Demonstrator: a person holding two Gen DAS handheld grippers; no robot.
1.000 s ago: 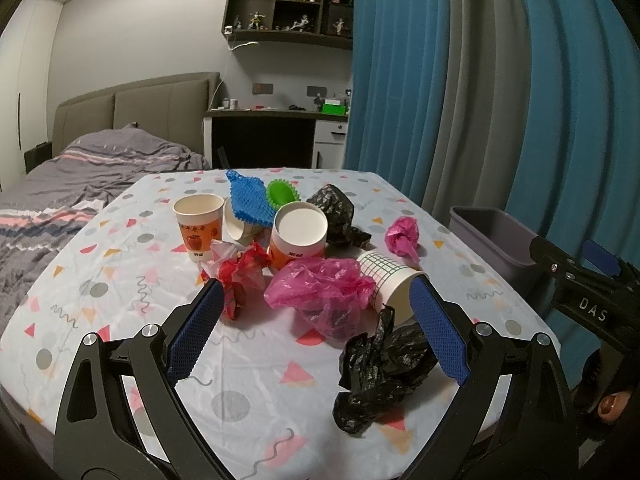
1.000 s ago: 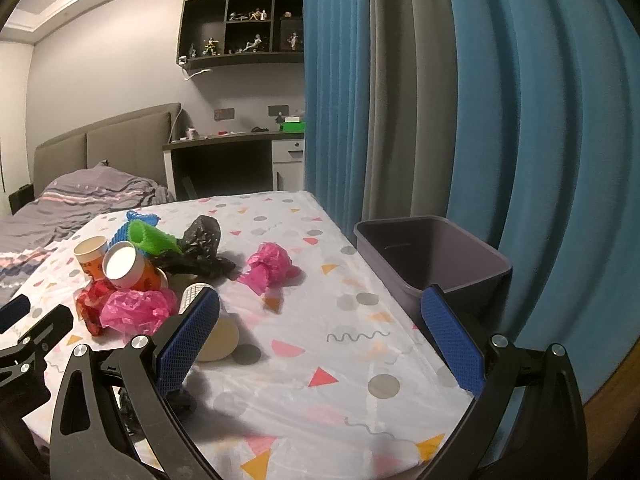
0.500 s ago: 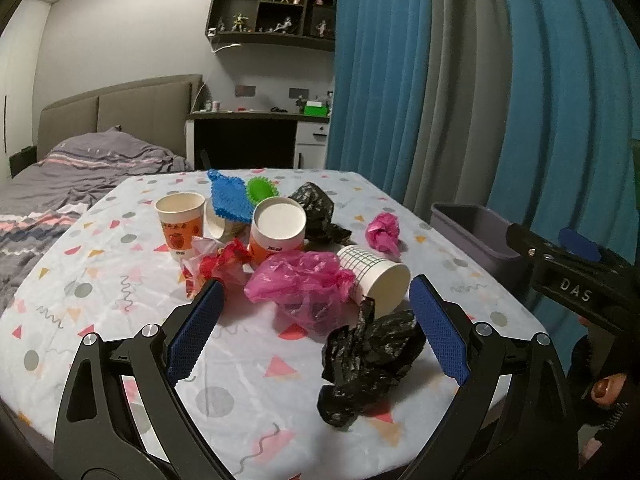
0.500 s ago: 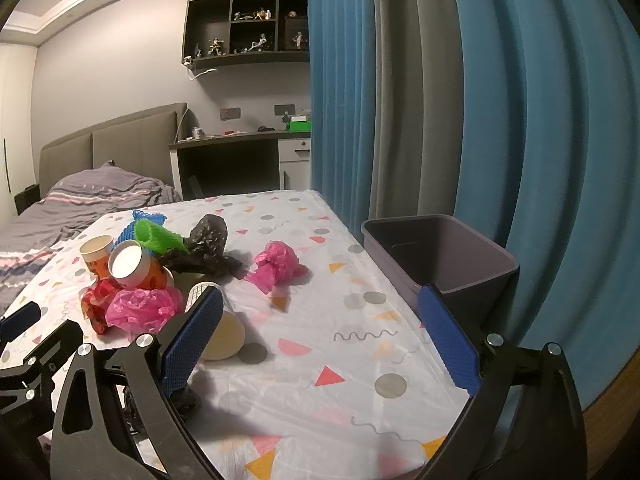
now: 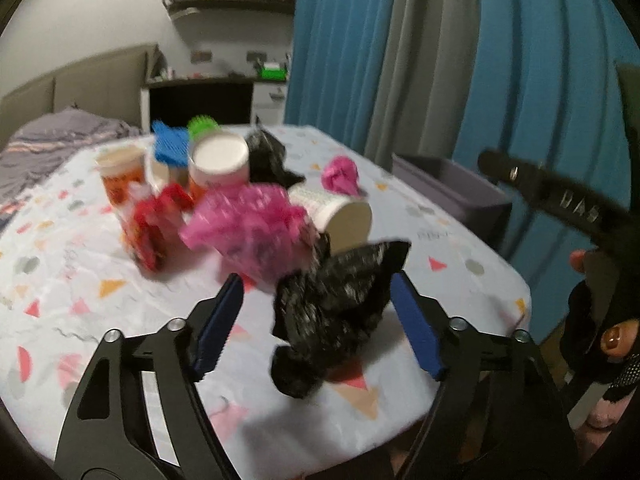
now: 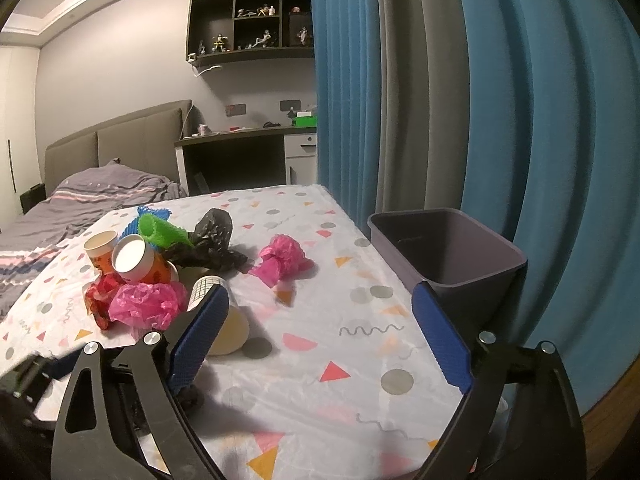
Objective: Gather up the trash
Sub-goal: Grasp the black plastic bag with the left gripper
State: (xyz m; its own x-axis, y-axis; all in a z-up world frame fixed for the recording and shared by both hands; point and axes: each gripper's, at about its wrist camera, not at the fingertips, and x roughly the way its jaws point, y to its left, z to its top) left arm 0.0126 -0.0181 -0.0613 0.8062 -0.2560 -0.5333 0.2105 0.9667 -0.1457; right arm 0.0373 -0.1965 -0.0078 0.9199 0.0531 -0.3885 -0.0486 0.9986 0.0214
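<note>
Left gripper (image 5: pixel 316 322) sits low over the near edge of the table (image 5: pixel 80 280), jaws apart and just closing in, with a crumpled black bag (image 5: pixel 336 304) between the blue pads. Right pad lies close against the bag's side; left pad stands clear of it, so no grip yet. Left wrist view is blurred.

Right gripper (image 6: pixel 318 334) hangs over the table's right part, jaws wide and just narrowing slightly, nothing between them but bare patterned cloth. Its left finger overlaps a tipped white cup (image 6: pixel 224 320) in the picture; contact cannot be told.

Trash lies in a cluster on the table's left half:
- pink bag (image 5: pixel 252 236), crumpled, just behind the black bag
- red wrapper (image 5: pixel 154 220), left of the pink bag
- two upright orange-printed paper cups (image 5: pixel 218 162), behind the wrapper
- blue and green foam nets (image 6: pixel 160 228), at the back of the pile
- second black bag (image 6: pixel 212 240), behind the tipped cup
- small pink wad (image 6: pixel 282 260), alone toward the right, apart from the pile

Grey bin (image 6: pixel 444 252) stands beside the table's right edge, in front of blue curtains (image 6: pixel 540 120), open top, inside looks dark. A bed (image 6: pixel 80 200) is beyond the table on the left.
</note>
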